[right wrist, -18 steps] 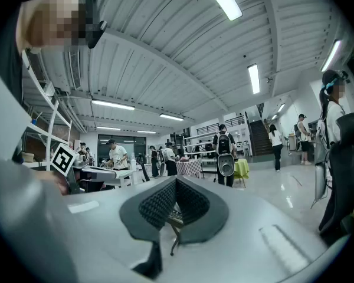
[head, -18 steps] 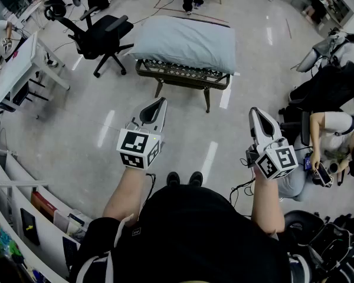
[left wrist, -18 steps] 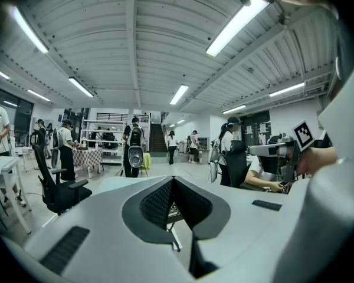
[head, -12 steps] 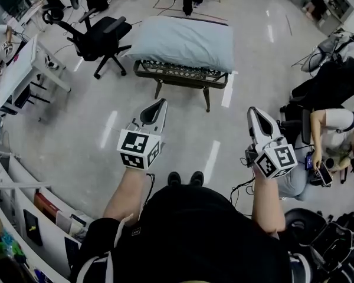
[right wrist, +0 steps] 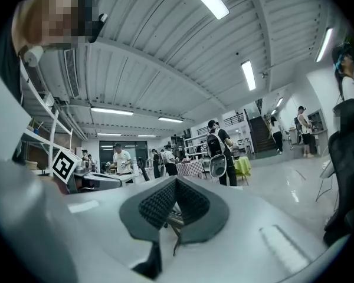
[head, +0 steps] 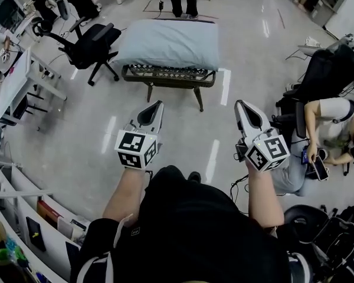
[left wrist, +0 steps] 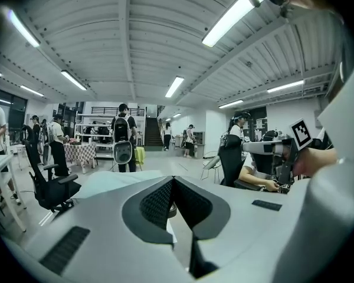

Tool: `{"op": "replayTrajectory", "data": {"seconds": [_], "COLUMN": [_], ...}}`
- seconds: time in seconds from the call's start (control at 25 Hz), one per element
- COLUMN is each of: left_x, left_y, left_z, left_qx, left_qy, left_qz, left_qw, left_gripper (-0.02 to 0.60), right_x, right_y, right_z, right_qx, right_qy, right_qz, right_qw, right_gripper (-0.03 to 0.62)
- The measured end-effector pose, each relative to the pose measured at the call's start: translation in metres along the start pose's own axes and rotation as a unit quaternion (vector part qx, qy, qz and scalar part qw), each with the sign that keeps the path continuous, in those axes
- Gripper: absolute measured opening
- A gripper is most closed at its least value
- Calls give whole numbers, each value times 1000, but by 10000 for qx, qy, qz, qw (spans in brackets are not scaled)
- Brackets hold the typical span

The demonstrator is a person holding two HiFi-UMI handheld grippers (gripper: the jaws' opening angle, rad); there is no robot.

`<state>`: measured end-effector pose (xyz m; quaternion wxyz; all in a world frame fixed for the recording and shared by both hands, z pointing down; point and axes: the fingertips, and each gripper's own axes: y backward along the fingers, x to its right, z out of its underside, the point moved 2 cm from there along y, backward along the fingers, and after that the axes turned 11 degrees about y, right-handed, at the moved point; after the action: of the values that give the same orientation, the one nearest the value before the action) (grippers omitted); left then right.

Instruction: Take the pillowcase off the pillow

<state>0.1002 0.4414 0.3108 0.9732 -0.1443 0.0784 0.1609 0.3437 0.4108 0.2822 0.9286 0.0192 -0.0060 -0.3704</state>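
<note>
While left tongs point(head: 159, 104) and right tongs point(head: 239, 104) hang closed, pillow point(head: 171, 43) well ahead

Both arms reach out ahead, left forearm point(head: 125, 194) and right forearm point(head: 264, 194) bare and well apart. Left hand-held gripper point(head: 158, 105) points forward, jaws pressed together, nothing between them. Right hand-held gripper point(head: 239, 104) sits level with it, angled slightly inward, jaws likewise closed and empty.

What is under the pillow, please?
A low table with a dark frame and thin legs stands under the pillow. The pillow covers its top, so that surface cannot be seen.
</note>
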Motion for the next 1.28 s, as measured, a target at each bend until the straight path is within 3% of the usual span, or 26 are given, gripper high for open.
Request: {"op": "replayTrajectory", "data": {"seconds": [0.56,1.12,1.28], "left_x": [-5,-103,-127], "left_y": [-95,-242,-268], "left_z": [13,-10,-15], "left_qx": [-303,-717,-860], "left_qy": [100,390,311], "left_qz": [322,596,725], "left_qw": [9990,9949,9932], "left_gripper": [0,0,0], "right_x": [62,129,136], "right_y": [-18,-173,-205], "right_z": [42,86,90], "right_qx": [-597,-1318,-1432], "right_qy": [-301,-611,-580], "right_qz": [305,357,414], "right_qw": [9973,9887,9871], "right_gripper": [11,11,11]}}
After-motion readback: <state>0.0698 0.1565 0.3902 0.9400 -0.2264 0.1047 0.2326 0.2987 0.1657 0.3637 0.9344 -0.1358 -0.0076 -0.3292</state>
